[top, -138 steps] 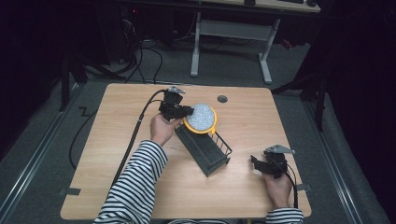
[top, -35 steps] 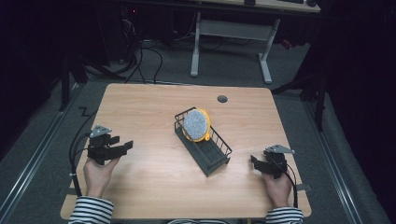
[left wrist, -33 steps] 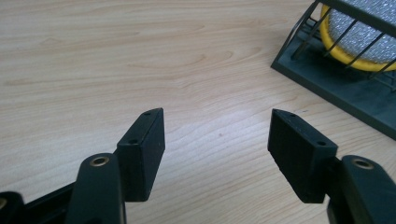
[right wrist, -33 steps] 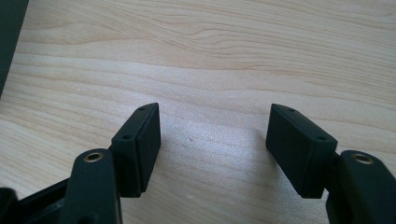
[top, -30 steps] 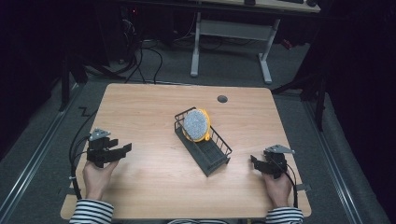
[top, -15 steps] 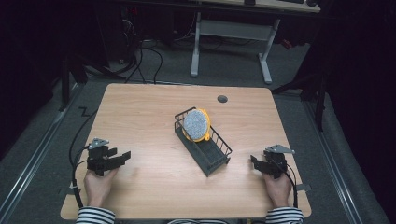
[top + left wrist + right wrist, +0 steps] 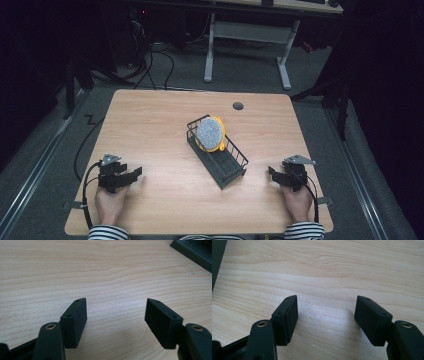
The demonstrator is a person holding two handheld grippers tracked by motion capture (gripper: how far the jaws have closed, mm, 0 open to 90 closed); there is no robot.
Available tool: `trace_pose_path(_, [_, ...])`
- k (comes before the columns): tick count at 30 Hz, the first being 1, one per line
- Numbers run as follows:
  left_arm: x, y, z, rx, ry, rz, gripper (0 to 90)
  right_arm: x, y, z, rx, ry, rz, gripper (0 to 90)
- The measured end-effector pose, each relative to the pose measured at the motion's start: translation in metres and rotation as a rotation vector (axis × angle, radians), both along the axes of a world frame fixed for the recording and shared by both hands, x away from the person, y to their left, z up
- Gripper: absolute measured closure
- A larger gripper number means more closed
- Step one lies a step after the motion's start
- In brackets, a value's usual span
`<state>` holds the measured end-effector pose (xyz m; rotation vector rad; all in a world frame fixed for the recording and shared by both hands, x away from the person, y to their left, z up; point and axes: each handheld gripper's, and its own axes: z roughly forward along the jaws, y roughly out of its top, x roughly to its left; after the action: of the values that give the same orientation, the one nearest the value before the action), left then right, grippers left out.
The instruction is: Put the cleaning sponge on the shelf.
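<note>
Both the left tool (image 7: 131, 175) and the right tool (image 7: 273, 174) rest on the table (image 7: 160, 125) with jaws spread and empty. Between them, well apart from each, the plate (image 7: 210, 134) stands on edge in the rack (image 7: 231, 167). It is probably light, stiff and slippery, so its exposed upper rim looks the best hold.

This looks like a lab or test room — dim, with grey carpet (image 7: 45, 165) and no homely furnishings. A plain wooden table (image 7: 150, 120) with a cable hole (image 7: 238, 106) near its far edge stands alone in the middle. Behind it a white-legged desk (image 7: 245, 45) holds gear, and black cables (image 7: 160, 55) trail over the floor — some run up to the table's left edge.
</note>
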<state>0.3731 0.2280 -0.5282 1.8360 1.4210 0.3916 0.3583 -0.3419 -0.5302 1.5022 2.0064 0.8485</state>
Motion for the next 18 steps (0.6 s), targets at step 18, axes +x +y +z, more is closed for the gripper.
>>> trace_pose_path(18, [-0.004, -0.013, -0.008, 0.086, -0.062, 0.008, 31.0, 0.000, 0.000, 0.000, 0.000, 0.001, 0.000, 35.5])
